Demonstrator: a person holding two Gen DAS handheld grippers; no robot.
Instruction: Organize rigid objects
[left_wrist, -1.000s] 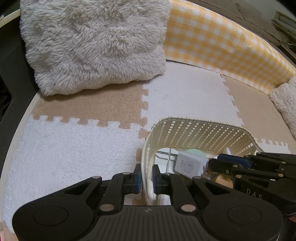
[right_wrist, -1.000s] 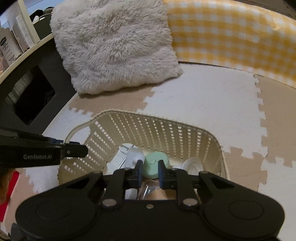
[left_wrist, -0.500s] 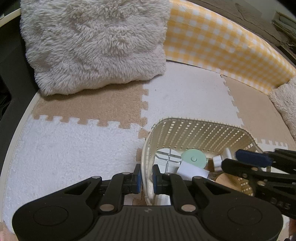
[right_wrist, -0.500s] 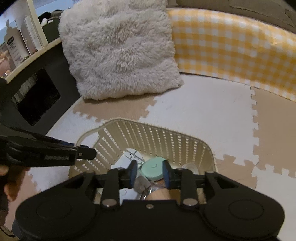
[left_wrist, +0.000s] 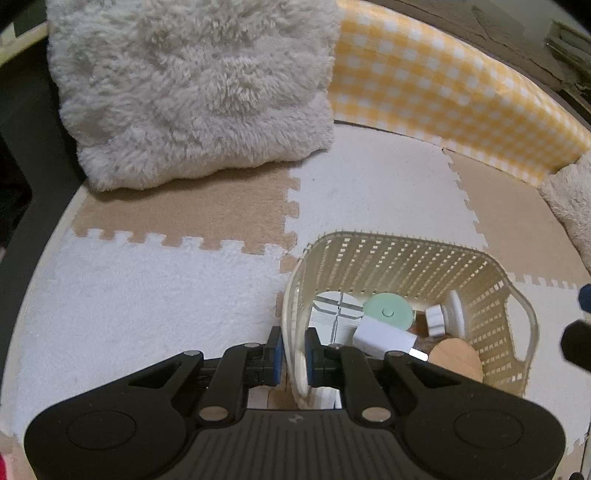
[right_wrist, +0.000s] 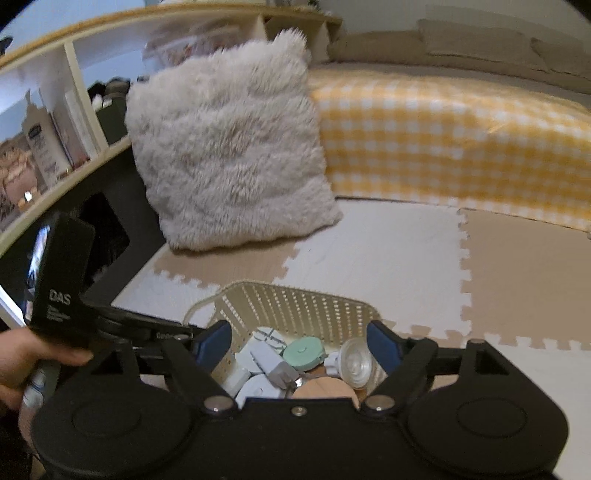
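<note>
A cream slatted basket (left_wrist: 413, 254) sits on the foam mat; it also shows in the right wrist view (right_wrist: 295, 302). My left gripper (left_wrist: 294, 349) is shut on the basket's left rim. Inside lie a white charger (left_wrist: 382, 338), a mint green round lid (left_wrist: 388, 313), a white knob piece (left_wrist: 445, 317) and a wooden disc (left_wrist: 456, 360). My right gripper (right_wrist: 300, 345) is open and empty, raised above the basket. Below it I see the charger (right_wrist: 271, 363), the mint lid (right_wrist: 304, 352) and a clear ribbed cap (right_wrist: 356, 367).
A fluffy white cushion (left_wrist: 192, 88) leans at the back left. A yellow checked bolster (left_wrist: 454, 92) runs along the back. Another fluffy cushion (left_wrist: 570, 195) lies at the right edge. A shelf with bottles (right_wrist: 40, 147) stands at the left.
My right gripper opened, let the white charger drop into the basket, and rose up and back. My left gripper kept its hold on the basket rim.
</note>
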